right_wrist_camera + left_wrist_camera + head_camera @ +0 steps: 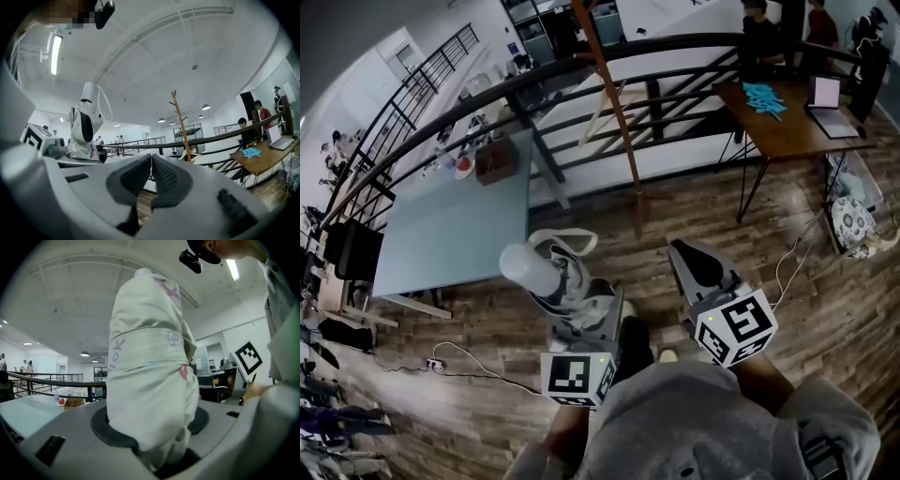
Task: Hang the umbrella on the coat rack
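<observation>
Left tongs are clamped on the folded umbrella, the dark pads pressing its lower end from both sides, while my right tongs sit just beside them with the ribbed pads together and nothing between. That umbrella is white with pink marks and a band wrapped round its middle. It stands roughly upright in my left grip, its rounded white end uppermost and a thin white cord loop hanging off the top. From the right gripper view it rises to the left of the closed jaws. Below both tongs my grey sleeves fill the bottom of the head view, over a wooden plank floor where a white cable trails. Ahead of the right tongs, well apart from the umbrella, stands the coat rack, a slim brown wooden pole with short pegs branching near its top. Just behind it runs a dark metal railing. To the left a pale table carries a small cardboard box. To the right a wooden desk holds a laptop and a scatter of blue pieces, and two people are beside its far end.
</observation>
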The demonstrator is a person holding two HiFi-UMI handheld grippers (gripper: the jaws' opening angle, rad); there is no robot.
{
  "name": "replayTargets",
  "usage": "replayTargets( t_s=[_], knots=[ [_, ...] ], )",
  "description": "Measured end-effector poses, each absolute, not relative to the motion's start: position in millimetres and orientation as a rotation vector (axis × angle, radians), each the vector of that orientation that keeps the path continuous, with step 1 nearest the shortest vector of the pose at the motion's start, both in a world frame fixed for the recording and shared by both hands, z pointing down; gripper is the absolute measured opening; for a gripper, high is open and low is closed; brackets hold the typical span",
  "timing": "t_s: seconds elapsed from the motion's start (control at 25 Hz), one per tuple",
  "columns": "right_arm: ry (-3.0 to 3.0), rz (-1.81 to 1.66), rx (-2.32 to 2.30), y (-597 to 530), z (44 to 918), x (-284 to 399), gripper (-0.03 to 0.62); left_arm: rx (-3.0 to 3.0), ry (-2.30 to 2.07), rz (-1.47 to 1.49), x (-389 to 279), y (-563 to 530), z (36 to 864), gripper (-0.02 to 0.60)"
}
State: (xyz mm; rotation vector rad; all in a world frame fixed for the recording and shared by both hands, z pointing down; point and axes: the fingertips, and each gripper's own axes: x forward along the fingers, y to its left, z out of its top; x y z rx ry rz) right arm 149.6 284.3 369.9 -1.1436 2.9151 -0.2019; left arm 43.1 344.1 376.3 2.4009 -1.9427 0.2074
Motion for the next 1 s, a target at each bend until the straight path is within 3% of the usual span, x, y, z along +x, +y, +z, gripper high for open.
replayTargets(
  t_s=[1.0],
  knots=[
    [2.894, -0.141, -1.282, 177.4, 362.6, 133.5, 0.025, 2.389, -1.896, 0.174, -11.8, 252.5, 386.3, 0.244]
  ],
)
